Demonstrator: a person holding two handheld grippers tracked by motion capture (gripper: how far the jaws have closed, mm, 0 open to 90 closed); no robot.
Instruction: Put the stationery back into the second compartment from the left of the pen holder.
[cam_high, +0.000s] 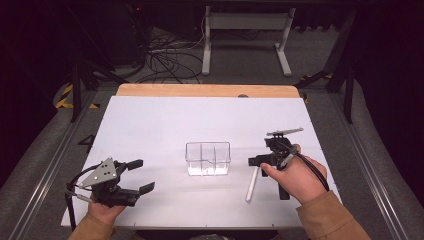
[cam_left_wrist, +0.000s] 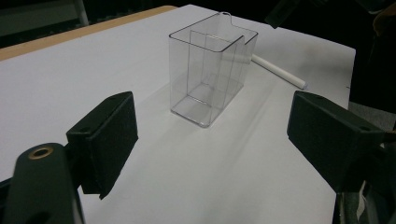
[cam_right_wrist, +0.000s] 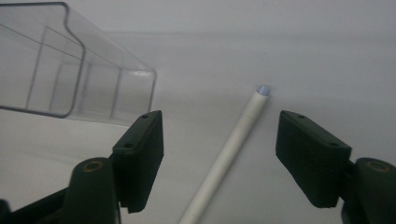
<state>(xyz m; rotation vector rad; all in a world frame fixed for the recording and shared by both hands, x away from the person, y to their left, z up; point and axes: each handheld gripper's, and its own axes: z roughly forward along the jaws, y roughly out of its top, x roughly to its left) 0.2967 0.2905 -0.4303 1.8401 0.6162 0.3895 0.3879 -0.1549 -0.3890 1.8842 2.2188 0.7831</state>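
White table (cam_high: 150, 125) has the clear plastic box (cam_high: 208, 158) sitting mid-frame, left claw (cam_high: 141, 176) hangs released at lower left, and the right claw (cam_right_wrist: 219, 154) straddles the white pen (cam_right_wrist: 229, 149) lying flat just right of the box, jaws apart, not pinching it.

The left gripper (cam_left_wrist: 212, 140) is hovering low over the white table sheet (cam_left_wrist: 93, 70), its two black jaws standing wide apart with only bare sheet lying between them. Beyond the jaws, the clear plastic box (cam_left_wrist: 210, 70) is standing upright on the sheet, its inner dividers showing through the walls. A white pen (cam_left_wrist: 279, 71) is lying flat just behind the box, sticking out past its right side. A wooden table edge (cam_left_wrist: 84, 32) is running well beyond the box.
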